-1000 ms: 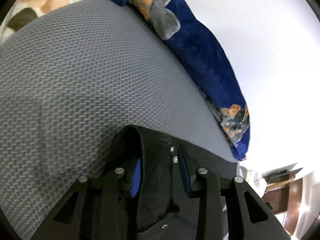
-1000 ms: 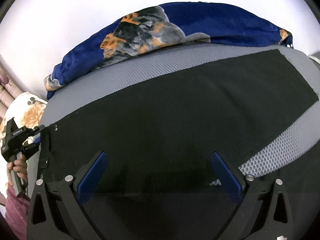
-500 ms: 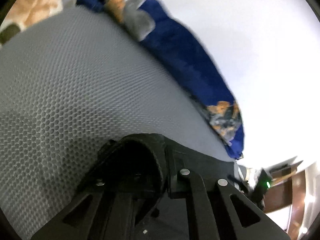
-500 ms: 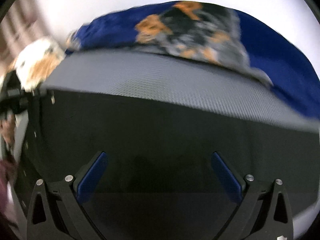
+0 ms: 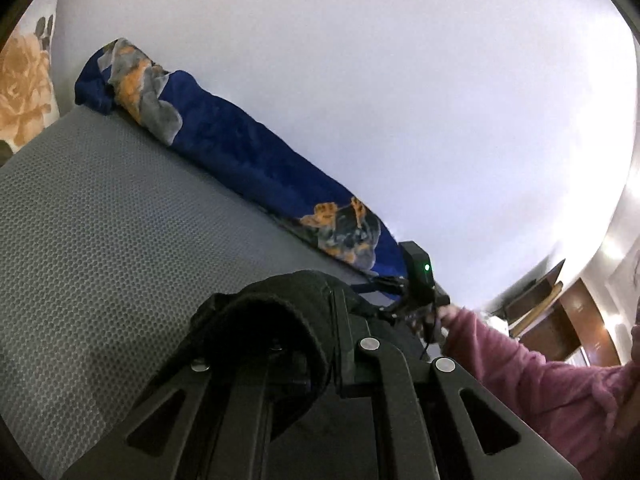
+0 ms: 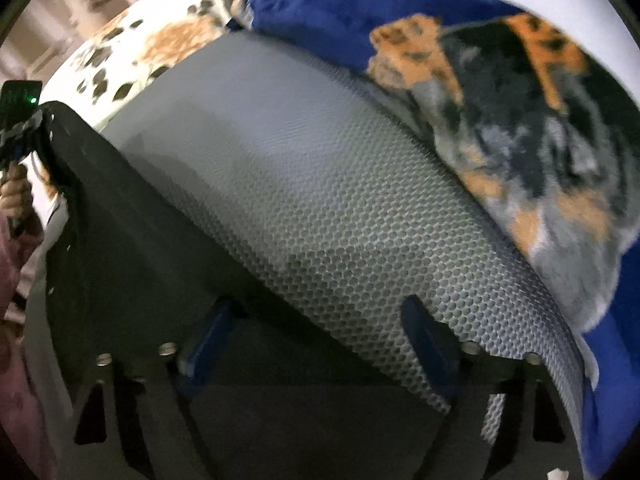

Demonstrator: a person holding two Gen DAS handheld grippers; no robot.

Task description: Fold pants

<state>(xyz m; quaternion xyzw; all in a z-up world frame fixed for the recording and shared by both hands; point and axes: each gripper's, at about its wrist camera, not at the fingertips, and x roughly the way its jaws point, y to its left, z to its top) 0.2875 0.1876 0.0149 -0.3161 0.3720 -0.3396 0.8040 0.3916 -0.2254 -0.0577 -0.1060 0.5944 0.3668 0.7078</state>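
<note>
The black pants [image 6: 132, 264] lie on the grey honeycomb mat [image 6: 320, 208]. My left gripper [image 5: 316, 344] is shut on the pants' waistband [image 5: 276, 312], which bunches over its fingers and hides the pads. My right gripper [image 6: 320, 344] is open, its blue pads [image 6: 208, 340] wide apart, low over the pants' edge where black cloth meets the mat. The left gripper also shows in the right wrist view [image 6: 20, 120], lifting the pants' far corner. The right gripper shows in the left wrist view [image 5: 420, 284], held by a hand in a pink sleeve.
A blue blanket with an orange and grey print [image 5: 240, 152] lies along the mat's far edge against a white wall [image 5: 400, 80]. A floral pillow [image 6: 152, 48] sits at one end. Wooden furniture [image 5: 560, 320] stands at the right.
My left gripper closed on the waistband and lifted it off the mat. My right gripper swung toward the pants' edge, staying open; its view now tilts across the mat.
</note>
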